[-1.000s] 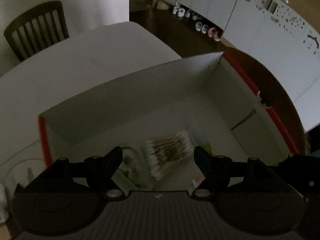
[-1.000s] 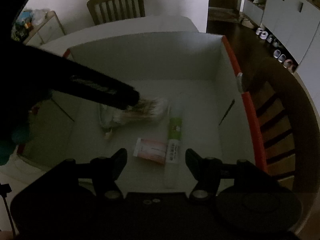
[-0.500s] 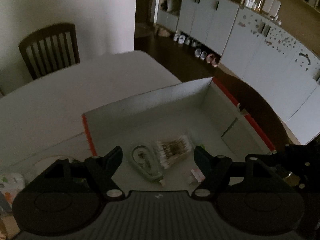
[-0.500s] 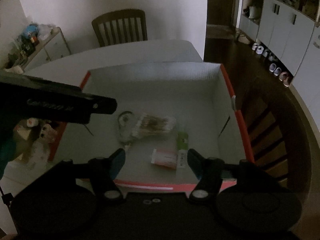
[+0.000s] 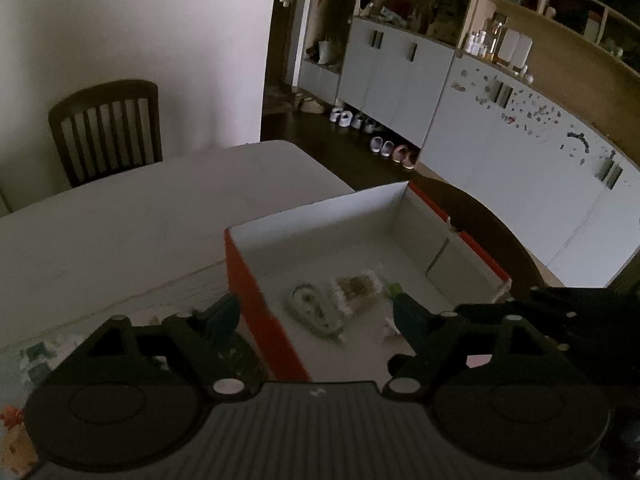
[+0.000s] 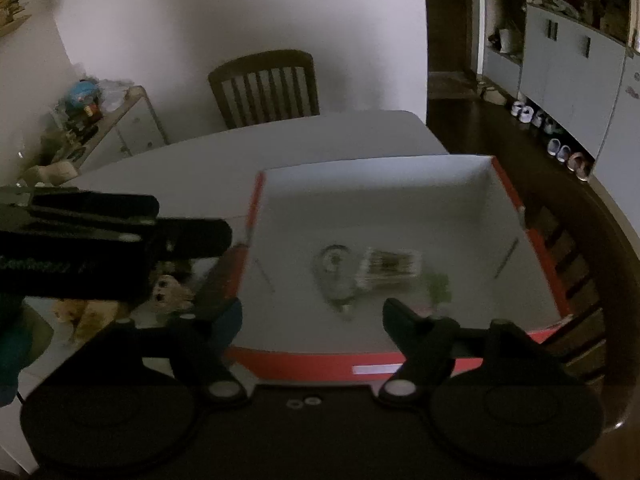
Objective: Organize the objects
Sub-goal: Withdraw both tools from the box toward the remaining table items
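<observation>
A red cardboard box (image 6: 248, 236) with a white inside stands on the white table (image 6: 248, 148); it also shows in the left wrist view (image 5: 256, 304). Inside lie a pack of cotton swabs (image 6: 390, 268), a clear rounded dispenser (image 6: 334, 268) and a green-capped tube (image 6: 440, 286). The swabs (image 5: 356, 290) and dispenser (image 5: 312, 308) show in the left wrist view too. My left gripper (image 5: 316, 316) is open and empty above the box's left wall. My right gripper (image 6: 312, 316) is open and empty above the box's near wall.
Small items, one an orange plush toy (image 6: 168, 294), lie on the table left of the box. A dark wooden chair (image 6: 266, 88) stands at the table's far side, another (image 6: 580, 264) right of the box. Cabinets (image 5: 500, 128) and shoes (image 5: 384, 146) line the right wall.
Both grippers have risen and pulled back from inside the box to above it. The left one has shifted left to the box's left wall. The items stay in the box.
</observation>
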A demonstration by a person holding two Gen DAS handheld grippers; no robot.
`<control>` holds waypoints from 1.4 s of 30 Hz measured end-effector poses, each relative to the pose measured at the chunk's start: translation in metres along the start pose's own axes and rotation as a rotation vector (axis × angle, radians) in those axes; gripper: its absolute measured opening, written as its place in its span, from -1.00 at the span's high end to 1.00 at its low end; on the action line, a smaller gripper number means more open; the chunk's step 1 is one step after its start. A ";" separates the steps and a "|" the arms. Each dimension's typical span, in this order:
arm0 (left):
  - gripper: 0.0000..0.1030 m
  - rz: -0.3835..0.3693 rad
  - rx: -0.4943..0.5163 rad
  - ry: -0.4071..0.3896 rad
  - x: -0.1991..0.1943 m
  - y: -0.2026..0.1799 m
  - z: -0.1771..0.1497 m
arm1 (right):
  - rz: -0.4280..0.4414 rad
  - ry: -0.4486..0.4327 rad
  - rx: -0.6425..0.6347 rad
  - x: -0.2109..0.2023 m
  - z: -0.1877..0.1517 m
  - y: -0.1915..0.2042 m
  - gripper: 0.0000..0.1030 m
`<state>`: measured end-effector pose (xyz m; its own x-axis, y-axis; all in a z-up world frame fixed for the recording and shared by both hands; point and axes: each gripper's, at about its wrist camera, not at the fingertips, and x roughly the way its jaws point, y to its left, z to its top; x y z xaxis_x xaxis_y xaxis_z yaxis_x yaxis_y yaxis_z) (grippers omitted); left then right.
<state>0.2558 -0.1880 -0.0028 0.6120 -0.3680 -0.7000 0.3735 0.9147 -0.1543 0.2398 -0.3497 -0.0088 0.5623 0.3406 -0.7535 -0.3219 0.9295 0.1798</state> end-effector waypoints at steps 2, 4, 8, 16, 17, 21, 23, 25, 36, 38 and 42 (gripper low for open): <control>-0.64 0.004 -0.003 -0.001 -0.006 0.010 -0.006 | 0.005 0.003 0.001 0.002 -0.001 0.011 -0.54; -0.73 0.016 0.004 -0.007 -0.013 0.019 -0.013 | 0.003 0.010 -0.002 0.004 -0.003 0.023 -0.55; -1.00 0.035 -0.017 -0.017 -0.027 0.047 -0.026 | 0.000 0.024 -0.016 0.012 -0.007 0.048 -0.57; -1.00 0.087 -0.076 -0.038 -0.055 0.112 -0.059 | -0.006 0.049 -0.047 0.026 -0.015 0.094 -0.57; -1.00 0.097 -0.077 -0.035 -0.058 0.121 -0.064 | -0.012 0.049 -0.055 0.027 -0.016 0.100 -0.57; -1.00 0.138 -0.082 -0.025 -0.069 0.150 -0.083 | -0.024 0.057 -0.063 0.035 -0.017 0.116 -0.57; -1.00 0.154 -0.091 -0.019 -0.076 0.168 -0.094 | -0.029 0.061 -0.062 0.038 -0.017 0.122 -0.57; -1.00 0.170 -0.103 -0.012 -0.080 0.184 -0.104 | -0.033 0.068 -0.060 0.043 -0.017 0.129 -0.57; -1.00 0.258 -0.179 0.036 -0.084 0.262 -0.153 | -0.032 0.110 -0.111 0.087 -0.018 0.162 -0.57; -1.00 0.278 -0.182 0.049 -0.081 0.273 -0.161 | -0.036 0.121 -0.117 0.098 -0.018 0.165 -0.57; -1.00 0.294 -0.187 0.069 -0.072 0.288 -0.171 | -0.061 0.143 -0.126 0.122 -0.019 0.167 -0.57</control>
<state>0.2004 0.1301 -0.1161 0.6235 -0.0781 -0.7779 0.0503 0.9969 -0.0598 0.2406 -0.1556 -0.0828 0.4731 0.2522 -0.8442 -0.3882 0.9198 0.0572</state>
